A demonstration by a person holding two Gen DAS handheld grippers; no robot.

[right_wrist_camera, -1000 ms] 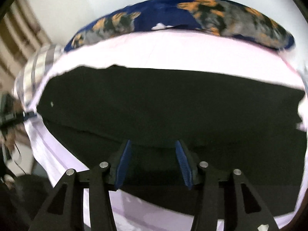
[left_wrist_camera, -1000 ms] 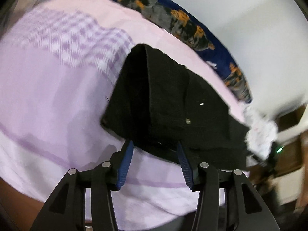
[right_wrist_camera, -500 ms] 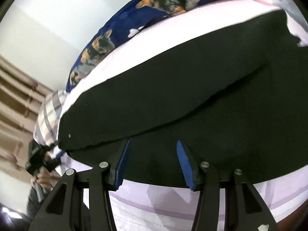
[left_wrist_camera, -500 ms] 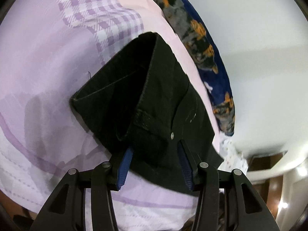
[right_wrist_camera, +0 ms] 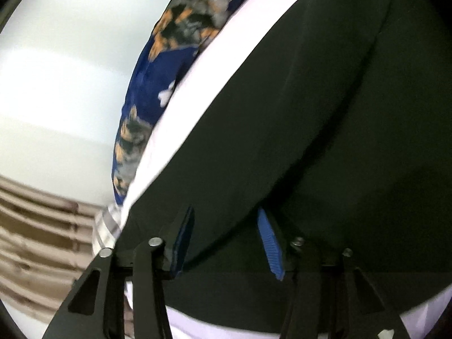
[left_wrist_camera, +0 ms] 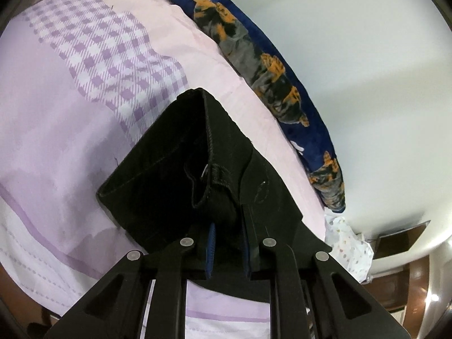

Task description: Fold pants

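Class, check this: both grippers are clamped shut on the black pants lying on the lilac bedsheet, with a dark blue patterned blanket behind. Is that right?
Not quite. Only the left gripper is shut on the black pants; the right wrist view shows the right gripper open, its pads apart around the fabric. The lilac bedsheet and blue patterned blanket are as stated.

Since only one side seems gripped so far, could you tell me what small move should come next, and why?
Probably shut the right gripper on the fold between its jaws. The left gripper already pinches the black pants at the waist, while the right one stands open over a ridge of the cloth, so lifting now would drag one side.
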